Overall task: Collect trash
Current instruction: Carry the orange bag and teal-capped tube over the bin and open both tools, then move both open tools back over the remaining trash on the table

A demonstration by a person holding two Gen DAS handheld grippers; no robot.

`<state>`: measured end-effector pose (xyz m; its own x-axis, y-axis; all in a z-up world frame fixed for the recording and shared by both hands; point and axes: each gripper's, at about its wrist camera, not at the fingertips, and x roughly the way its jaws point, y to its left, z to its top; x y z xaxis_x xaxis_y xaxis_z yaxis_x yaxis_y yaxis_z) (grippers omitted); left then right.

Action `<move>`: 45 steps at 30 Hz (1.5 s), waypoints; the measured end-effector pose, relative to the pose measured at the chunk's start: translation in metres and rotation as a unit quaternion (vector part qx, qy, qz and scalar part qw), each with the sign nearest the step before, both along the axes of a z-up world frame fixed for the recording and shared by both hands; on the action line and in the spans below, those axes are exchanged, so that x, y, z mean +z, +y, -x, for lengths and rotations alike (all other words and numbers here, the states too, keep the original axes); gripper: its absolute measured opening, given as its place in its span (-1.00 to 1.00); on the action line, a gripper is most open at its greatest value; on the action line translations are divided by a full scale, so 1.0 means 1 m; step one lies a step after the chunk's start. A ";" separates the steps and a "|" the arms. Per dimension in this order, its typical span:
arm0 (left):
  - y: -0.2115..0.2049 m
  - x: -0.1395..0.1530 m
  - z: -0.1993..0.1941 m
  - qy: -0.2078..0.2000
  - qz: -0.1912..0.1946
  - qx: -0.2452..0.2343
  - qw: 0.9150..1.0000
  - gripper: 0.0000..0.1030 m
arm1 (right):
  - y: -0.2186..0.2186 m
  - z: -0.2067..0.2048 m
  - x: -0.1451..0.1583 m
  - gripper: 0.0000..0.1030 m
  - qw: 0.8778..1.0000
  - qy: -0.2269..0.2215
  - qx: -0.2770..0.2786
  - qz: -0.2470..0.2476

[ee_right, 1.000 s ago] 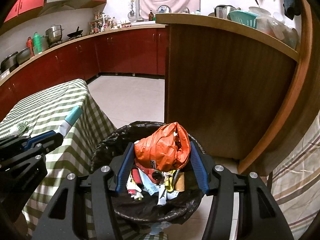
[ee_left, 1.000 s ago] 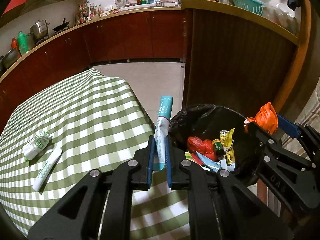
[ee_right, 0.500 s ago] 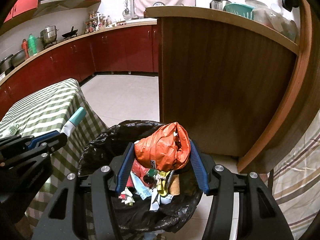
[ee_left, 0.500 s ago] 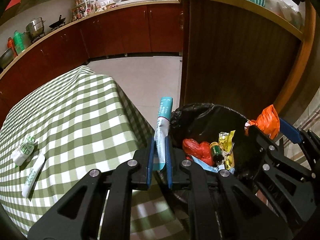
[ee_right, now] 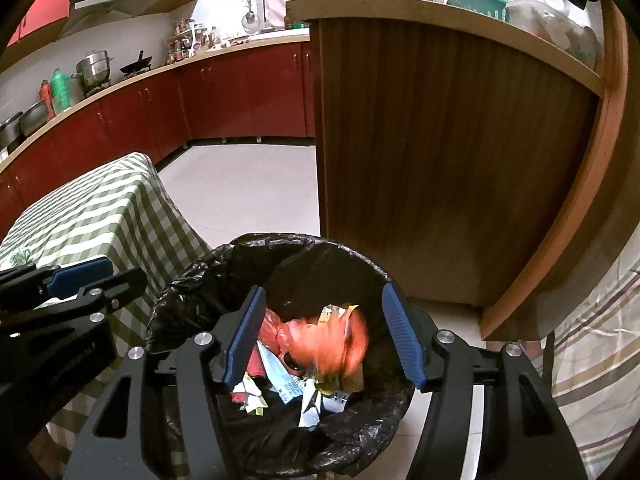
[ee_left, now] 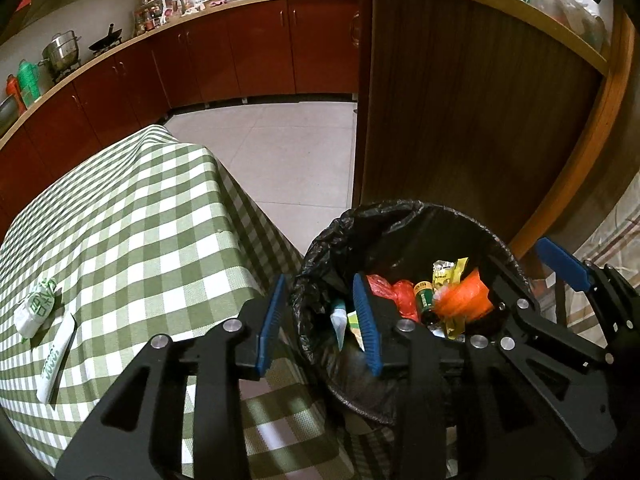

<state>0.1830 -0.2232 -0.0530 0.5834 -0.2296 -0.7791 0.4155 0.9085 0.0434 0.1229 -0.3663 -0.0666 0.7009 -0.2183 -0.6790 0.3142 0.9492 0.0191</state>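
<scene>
the checked table is cut off at the left edge, and the black-lined bin beside it is half hidden by both tongs. left tongs have just been opening, nothing between them; the tube lies in the bin. right tongs have just spread apart too, the orange bag a blur below them among the trash. two wrappers lie on the table.

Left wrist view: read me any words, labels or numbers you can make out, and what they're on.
No text is legible.
White tube on the checked tablecloth: green lettering, too blurred.
Crumpled white packet beside it: green print, too blurred.
Yellow wrapper in the trash bin: dark print, too small.
Small bottle there: yellow label, unreadable.
</scene>
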 end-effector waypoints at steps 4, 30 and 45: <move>-0.001 0.001 0.000 -0.001 0.000 0.001 1.000 -0.23 | -0.002 0.001 0.001 0.19 1.000 -0.001 -0.004 0.000; 0.017 0.017 0.003 -0.026 0.014 0.016 0.999 0.30 | 0.000 0.003 0.009 0.42 1.000 -0.002 -0.027 0.002; 0.094 0.032 0.010 -0.040 0.018 0.067 0.997 0.44 | 0.066 -0.005 0.024 0.45 1.000 -0.004 0.019 0.013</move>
